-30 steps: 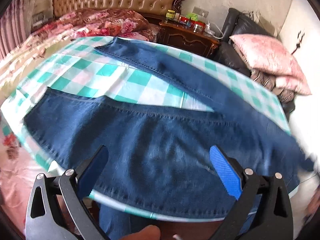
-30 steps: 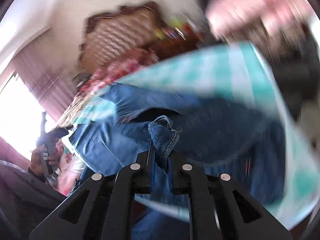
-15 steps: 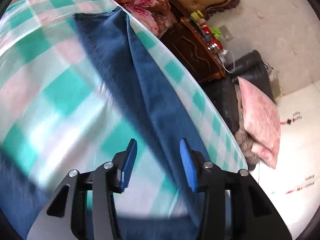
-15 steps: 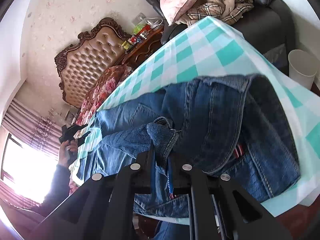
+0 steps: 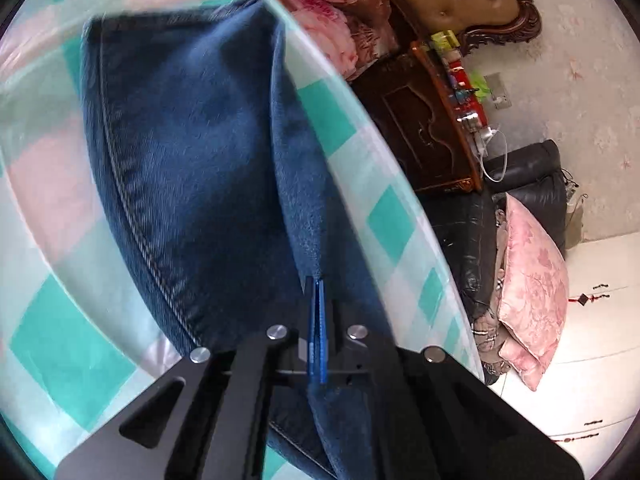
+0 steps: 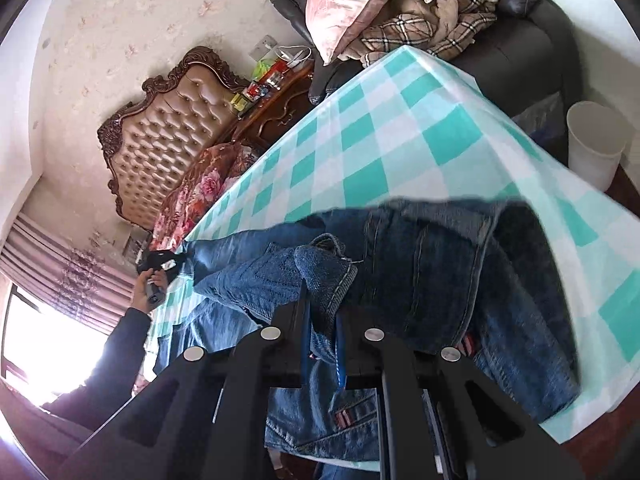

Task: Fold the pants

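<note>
Both ends pinched; jeans stretched along the tabletop.

Your left hand-held gripper (image 5: 316, 292) has just been closing and now has its blue pads (image 5: 311, 332) pressed together on a raised ridge of denim on the far pant leg (image 5: 192, 152), close to the tabletop's (image 5: 392, 224) far edge. Your right hand-held gripper (image 6: 322, 312) pinches a bunched fold at the waistband (image 6: 328, 268). The jeans (image 6: 460, 280) lie on the checked cloth, long axis running from the waist on the right to the cuff on the left. Judged next move: carry the far leg toward the near one, both hands together, keeping the axis straight.
</note>
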